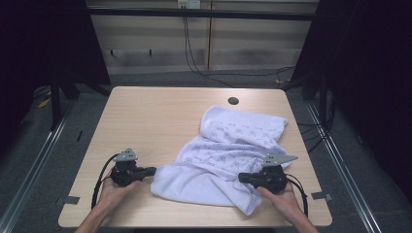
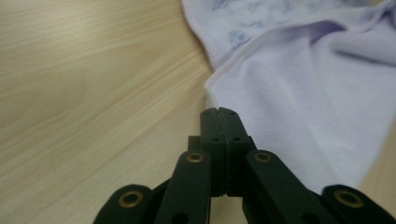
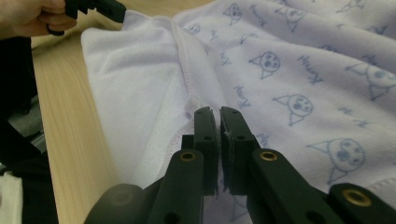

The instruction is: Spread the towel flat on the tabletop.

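Left tool (image 2: 218,113): closed, empty, at towel corner | right tool (image 3: 218,114): clamped on towel | towel (image 1: 228,150): white, blue-printed, rumpled

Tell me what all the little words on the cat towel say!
Blue handwritten words sit between the cat faces on the towel. They are too small and blurred to read for sure.
No other words or numbers can be read on the table.

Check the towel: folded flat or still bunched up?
Bunched, not folded. The towel lies rumpled on the table, with loose creases and one plain-side corner flipped over near the left gripper.
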`<state>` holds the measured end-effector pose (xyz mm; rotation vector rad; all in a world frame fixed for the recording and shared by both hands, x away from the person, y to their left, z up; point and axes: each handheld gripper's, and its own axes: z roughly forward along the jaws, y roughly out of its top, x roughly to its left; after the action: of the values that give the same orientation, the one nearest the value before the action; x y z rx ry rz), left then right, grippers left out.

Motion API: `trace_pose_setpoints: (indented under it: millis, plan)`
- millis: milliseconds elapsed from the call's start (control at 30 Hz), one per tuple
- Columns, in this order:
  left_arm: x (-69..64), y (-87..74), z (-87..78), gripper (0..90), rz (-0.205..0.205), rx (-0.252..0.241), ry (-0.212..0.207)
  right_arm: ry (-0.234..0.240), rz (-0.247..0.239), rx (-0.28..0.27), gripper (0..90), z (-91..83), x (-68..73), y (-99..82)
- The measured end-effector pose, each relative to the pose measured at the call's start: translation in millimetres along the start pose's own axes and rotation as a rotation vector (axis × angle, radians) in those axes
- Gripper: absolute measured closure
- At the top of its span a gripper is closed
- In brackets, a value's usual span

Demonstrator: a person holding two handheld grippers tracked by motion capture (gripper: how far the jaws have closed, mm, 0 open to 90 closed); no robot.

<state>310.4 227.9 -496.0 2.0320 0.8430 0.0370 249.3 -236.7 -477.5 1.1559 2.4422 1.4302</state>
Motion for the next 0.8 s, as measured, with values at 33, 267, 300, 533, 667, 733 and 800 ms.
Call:
trace_pose_setpoints:
  millis: [33,267,300,533,667,733,800]
  plan:
    - [-0.8,0.7,-1.0,90.0,-0.006,-0.014,-0.010,-0.001,0.005,-0.008,86.5,-1.4,-1.2,0.6]
    - [2.8,5.2,5.0,89.1,0.009,-0.015,0.044,-0.012,0.015,-0.022,86.5,-8.5,-4.9,0.2]
    - [5.0,7.2,7.7,77.8,-0.009,-0.015,0.069,-0.012,0.015,-0.020,86.5,-8.3,-4.9,0.2]
    - [18.1,12.8,25.9,52.2,-0.031,0.027,0.061,-0.004,0.017,-0.025,86.5,-10.5,-2.9,0.1]
    - [13.9,12.7,28.1,49.8,0.002,0.035,0.043,-0.001,0.027,-0.028,86.5,-16.5,-1.4,-4.4]
    - [11.9,13.1,30.3,59.1,0.012,0.044,0.009,-0.003,0.033,-0.023,86.4,-18.1,-2.2,-7.3]
    - [8.2,13.6,32.8,67.7,0.029,0.054,-0.006,0.000,0.038,-0.034,86.4,-19.0,-3.1,-7.5]
